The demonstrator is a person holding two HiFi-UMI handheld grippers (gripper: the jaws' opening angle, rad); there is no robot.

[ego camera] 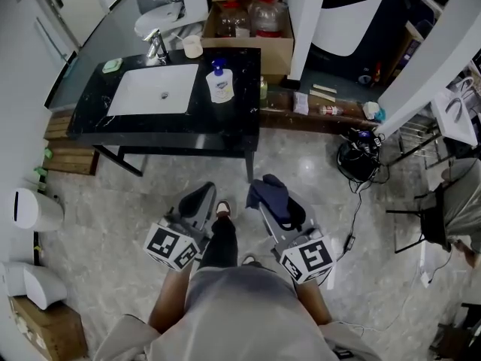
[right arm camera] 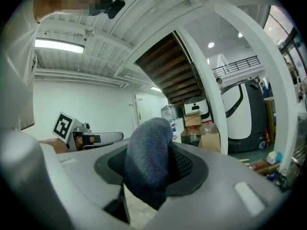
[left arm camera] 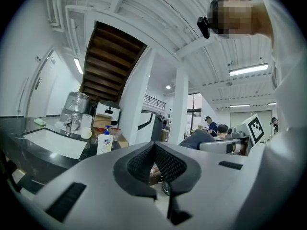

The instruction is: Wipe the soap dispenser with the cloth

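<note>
The soap dispenser (ego camera: 220,82), a white bottle with a blue pump, stands on the black counter (ego camera: 233,122) to the right of the white sink (ego camera: 154,90); the left gripper view also shows this soap dispenser (left arm camera: 105,142), far off. My left gripper (ego camera: 199,199) is shut with nothing in it, its jaws closed together (left arm camera: 154,163). My right gripper (ego camera: 275,201) is shut on a dark blue cloth (ego camera: 270,195), which bulges between the jaws (right arm camera: 148,159). Both grippers are held level over the floor, well short of the counter.
A faucet (ego camera: 157,48) and a cup (ego camera: 193,46) stand behind the sink. Cardboard boxes with bottles (ego camera: 252,21) sit behind the counter. A white pillar (ego camera: 305,21) rises right of it. Cables and a dark device (ego camera: 356,159) lie on the floor at right.
</note>
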